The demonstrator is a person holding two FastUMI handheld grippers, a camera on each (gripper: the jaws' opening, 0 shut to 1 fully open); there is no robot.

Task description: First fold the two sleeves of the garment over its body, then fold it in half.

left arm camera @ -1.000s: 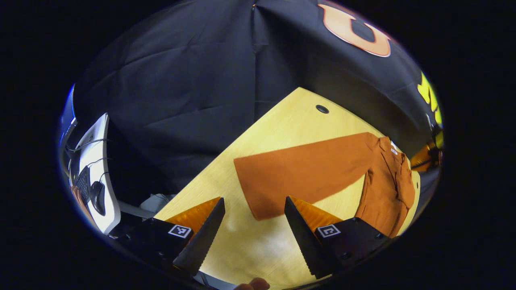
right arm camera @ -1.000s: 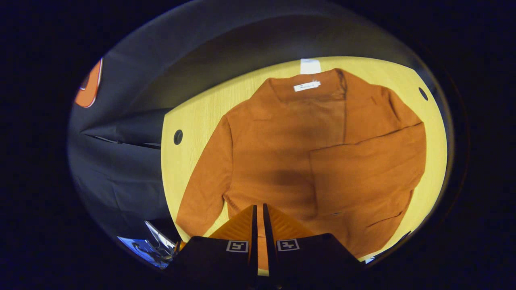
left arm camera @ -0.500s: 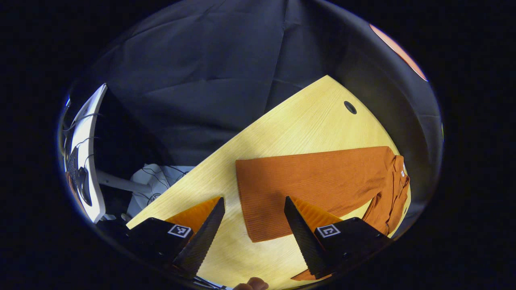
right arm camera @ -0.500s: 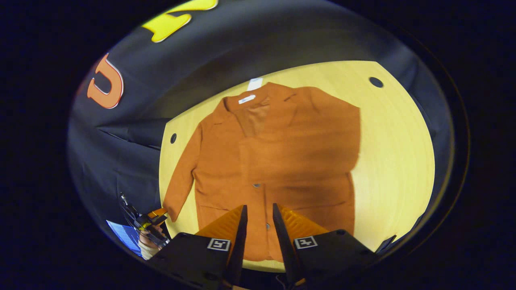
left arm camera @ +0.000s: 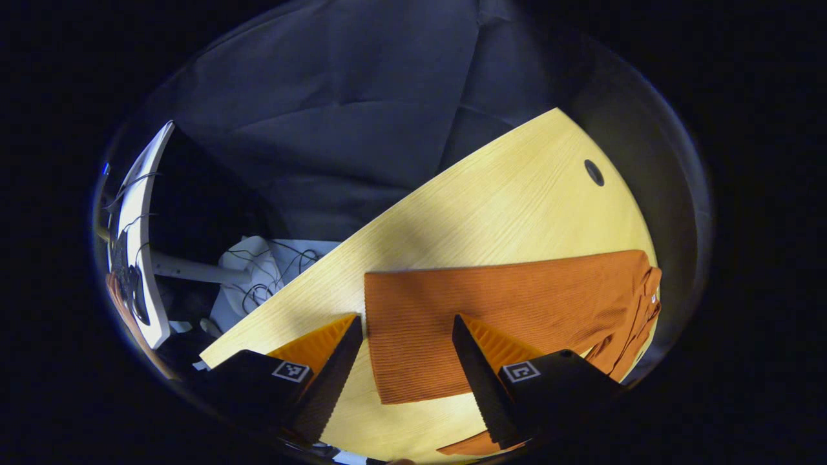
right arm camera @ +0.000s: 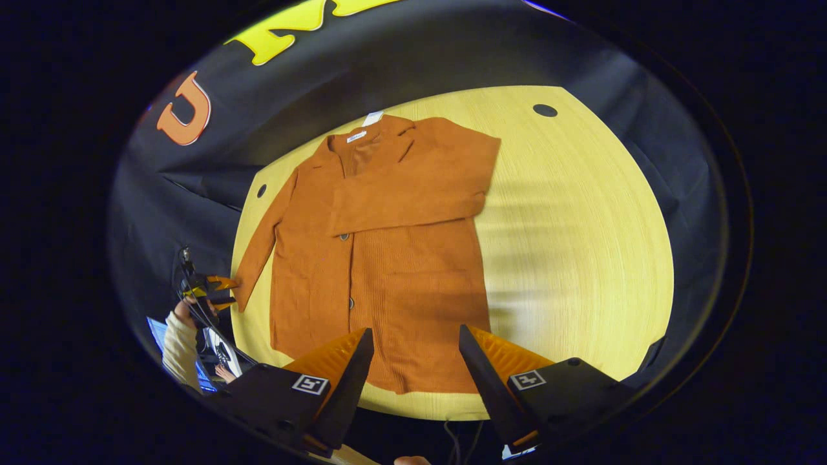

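Note:
An orange ribbed cardigan (right arm camera: 387,258) lies flat, front up, on the yellow wooden table (right arm camera: 581,245). One sleeve (right arm camera: 413,194) is folded across its chest. The other sleeve (right arm camera: 258,248) stretches out toward the table's left edge. My right gripper (right arm camera: 413,381) is open above the hem and holds nothing. In the right gripper view the left gripper (right arm camera: 216,290) sits far off at that sleeve's cuff. In the left gripper view the sleeve (left arm camera: 504,310) runs ahead, and its cuff end lies between the fingers of my open left gripper (left arm camera: 404,381); I cannot tell whether they touch it.
The table has round cable holes (left arm camera: 593,172) (right arm camera: 544,110) (right arm camera: 261,190). Its edge runs close to the left of the cuff. Beyond it stands a white desk (left arm camera: 139,258) and a white base with cables (left arm camera: 258,271). A person's sleeve (right arm camera: 177,342) shows at the lower left.
My right gripper has opened and drawn back from the garment, leaving one sleeve folded over the chest. My left gripper has moved closer to the other sleeve's cuff.

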